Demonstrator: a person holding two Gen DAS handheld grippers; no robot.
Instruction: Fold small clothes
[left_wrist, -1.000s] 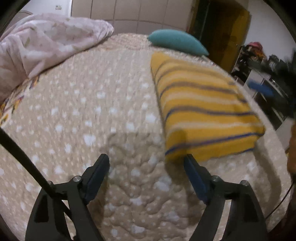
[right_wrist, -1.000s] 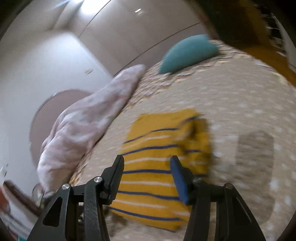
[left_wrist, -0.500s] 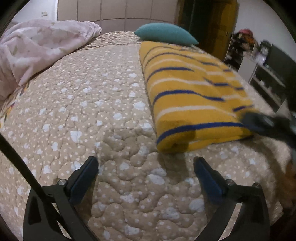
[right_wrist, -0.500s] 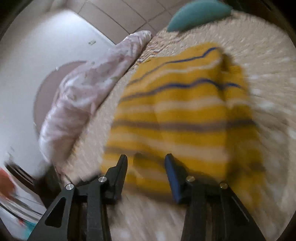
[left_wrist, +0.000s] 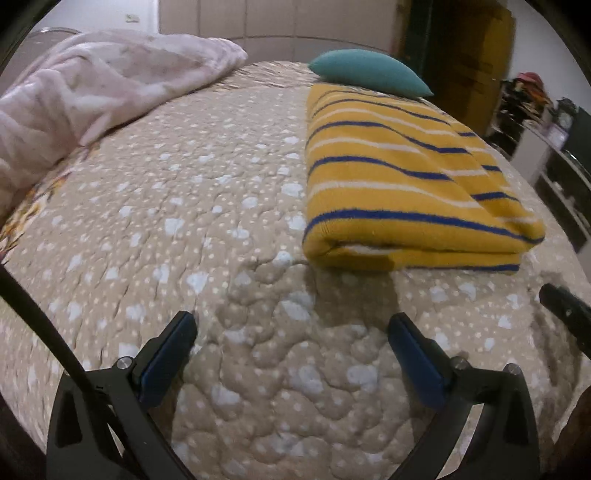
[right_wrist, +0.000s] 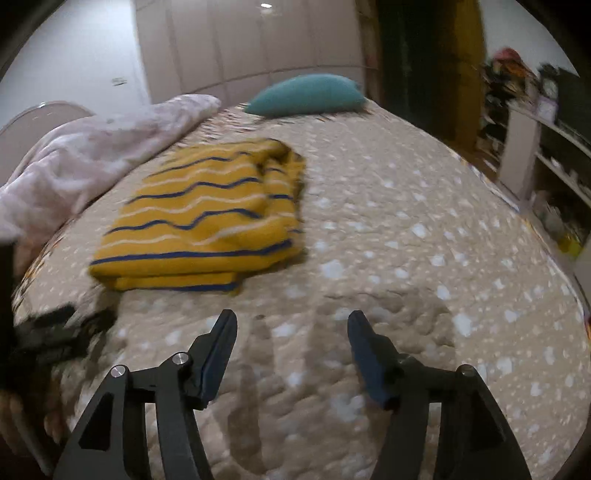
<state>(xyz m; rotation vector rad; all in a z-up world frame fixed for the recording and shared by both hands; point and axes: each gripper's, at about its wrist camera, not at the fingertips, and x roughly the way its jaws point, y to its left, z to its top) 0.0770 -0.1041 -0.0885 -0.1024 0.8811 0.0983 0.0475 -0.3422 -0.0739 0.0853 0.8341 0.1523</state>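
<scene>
My left gripper (left_wrist: 291, 345) hangs over the bedspread (left_wrist: 184, 221), fingers spread wide with nothing between them. The folded yellow striped sweater (left_wrist: 399, 184) lies on the bed just ahead of it, below the teal pillow (left_wrist: 365, 74). My right gripper (right_wrist: 291, 347) has fingers apart and opening, only quilt between them.

A wide bed with a beige quilted cover with white dots (left_wrist: 207, 206) fills the room. A crumpled pale pink blanket (left_wrist: 92, 92) lies on its left side, and a teal cushion (right_wrist: 306, 94) at the far end. Behind stand pale panelled wardrobe doors (right_wrist: 240, 40). White shelves (right_wrist: 535, 147) line the right wall.
</scene>
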